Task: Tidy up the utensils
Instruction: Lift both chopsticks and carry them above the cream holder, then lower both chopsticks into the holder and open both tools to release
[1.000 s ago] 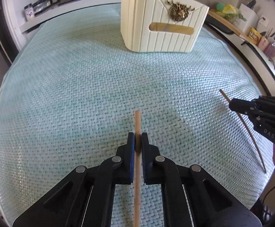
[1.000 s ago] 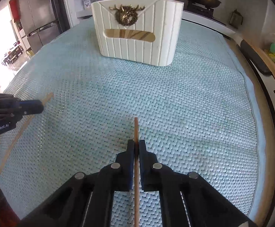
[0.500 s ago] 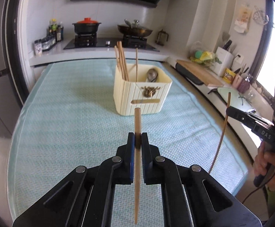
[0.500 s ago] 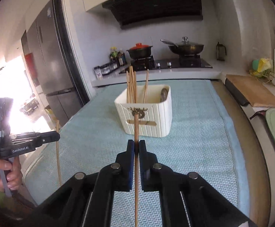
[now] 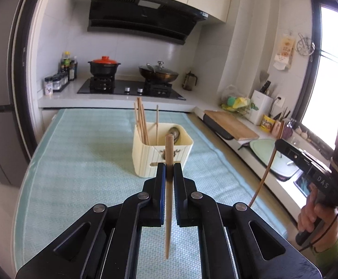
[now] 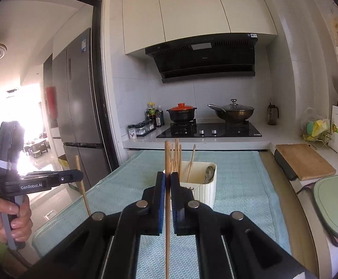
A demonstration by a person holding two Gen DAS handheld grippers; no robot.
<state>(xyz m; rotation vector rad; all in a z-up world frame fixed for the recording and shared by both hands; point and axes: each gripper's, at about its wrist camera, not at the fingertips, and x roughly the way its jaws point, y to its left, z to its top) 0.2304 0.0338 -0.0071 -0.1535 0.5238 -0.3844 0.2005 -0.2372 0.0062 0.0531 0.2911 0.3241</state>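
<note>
My left gripper (image 5: 169, 167) is shut on a wooden chopstick (image 5: 168, 148) that stands nearly upright, high above the teal mat. My right gripper (image 6: 167, 177) is shut on a second, thinner chopstick (image 6: 167, 155), also upright. Ahead and below both stands the cream ribbed utensil holder (image 5: 145, 160) (image 6: 206, 191), with several chopsticks (image 5: 141, 121) and a metal spoon (image 5: 174, 133) in it. Each wrist view shows the other tool: the right gripper (image 5: 279, 144) with its chopstick (image 5: 265, 174), and the left gripper (image 6: 79, 176) with its chopstick (image 6: 83, 191).
The teal woven mat (image 5: 76, 162) covers the table. Behind it is a counter with a hob, a red-lidded pot (image 5: 104, 66) and a wok (image 5: 158, 73). A wooden cutting board (image 5: 230, 125) and a sink mat (image 6: 336, 200) lie along the right. A fridge (image 6: 80, 107) stands left.
Both grippers lifted their chopsticks off the mat and rose well above the table, tilting up toward level. The holder now sits lower and farther off in both views.
</note>
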